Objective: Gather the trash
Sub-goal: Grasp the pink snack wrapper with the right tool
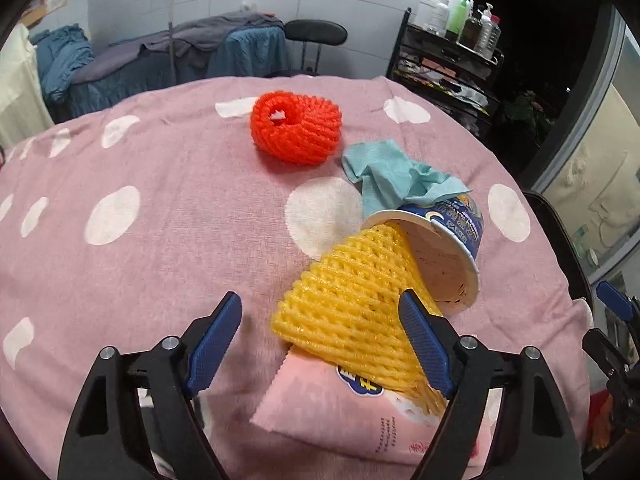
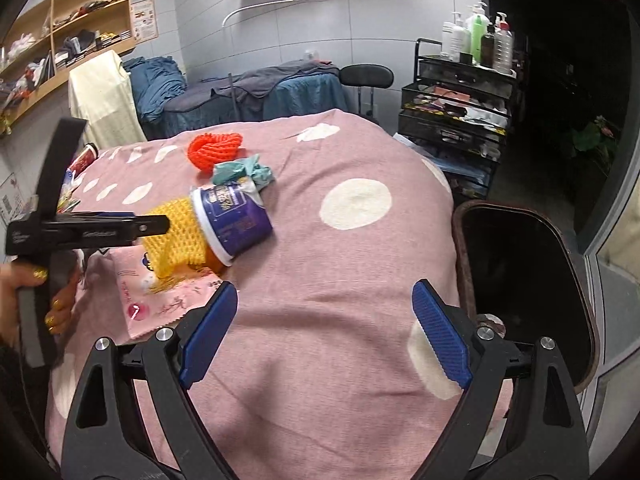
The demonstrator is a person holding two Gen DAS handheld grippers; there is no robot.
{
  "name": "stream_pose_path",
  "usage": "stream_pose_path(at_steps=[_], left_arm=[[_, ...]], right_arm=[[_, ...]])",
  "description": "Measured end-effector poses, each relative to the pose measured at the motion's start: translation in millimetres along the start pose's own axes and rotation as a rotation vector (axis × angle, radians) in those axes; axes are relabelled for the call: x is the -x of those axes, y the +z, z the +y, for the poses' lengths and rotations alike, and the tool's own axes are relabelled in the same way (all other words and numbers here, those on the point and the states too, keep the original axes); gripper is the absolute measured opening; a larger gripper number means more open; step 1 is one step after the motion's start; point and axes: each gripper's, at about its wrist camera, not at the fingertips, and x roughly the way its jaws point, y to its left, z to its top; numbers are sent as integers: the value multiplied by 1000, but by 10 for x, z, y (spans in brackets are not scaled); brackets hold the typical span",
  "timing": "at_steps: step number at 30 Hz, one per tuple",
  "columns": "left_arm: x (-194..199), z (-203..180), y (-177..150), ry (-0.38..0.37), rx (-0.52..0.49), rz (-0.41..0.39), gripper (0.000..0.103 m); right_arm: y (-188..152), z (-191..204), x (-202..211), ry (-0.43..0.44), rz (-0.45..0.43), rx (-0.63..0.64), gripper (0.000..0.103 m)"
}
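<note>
Left wrist view, left to right. My left gripper (image 1: 320,340) stands released, nothing pressed between its blue pads (image 1: 214,340). On the pink dotted cloth (image 1: 160,200), at 12 o'clock and well apart, lies the red foam fruit net (image 1: 296,128); at 1 o'clock, the crumpled teal tissue (image 1: 396,176), draped on the tipped paper noodle cup (image 1: 448,248). The yellow foam fruit net (image 1: 352,300) pokes from the cup's mouth and runs toward the fingers, its long axis from 1 o'clock down to 5 o'clock; its near end overlaps the pink wrapper (image 1: 360,412) and lies just inside the right-hand pad. I judge the net sits off-centre, toward 2 o'clock of the finger gap, so the next closing calls for a small shift that way.

Right wrist view, left to right. A hand (image 2: 24,292) carries the left gripper at 9 o'clock, fingertips at the yellow net. My right gripper (image 2: 324,340) is also released, over bare cloth; the dark bin (image 2: 464,240) waits at 3 o'clock. The left hand is clearly nearer the trash.
</note>
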Motion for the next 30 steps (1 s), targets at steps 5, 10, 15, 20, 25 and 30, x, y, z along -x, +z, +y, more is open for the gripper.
stream_pose_path(at_steps=[5,10,15,20,25,30], left_arm=[[-40,-27,-13,-77,-27,32,49],[85,-87,-58,-123,-40,1,22],[303,-101,-99,-148,-25,-61,18],[563,-3,-141,-121,36,-135,18],[891,152,-219,-24,100,-231,18],[1060,305,-341,109,161,-283,18]], right_arm=[[0,106,6,18,4,38,88],[9,258,-6,40,10,90,88],[32,431,-25,61,12,151,88],[37,652,-46,103,16,220,88],[40,963,-108,140,30,318,88],[4,1347,-239,153,65,469,82]])
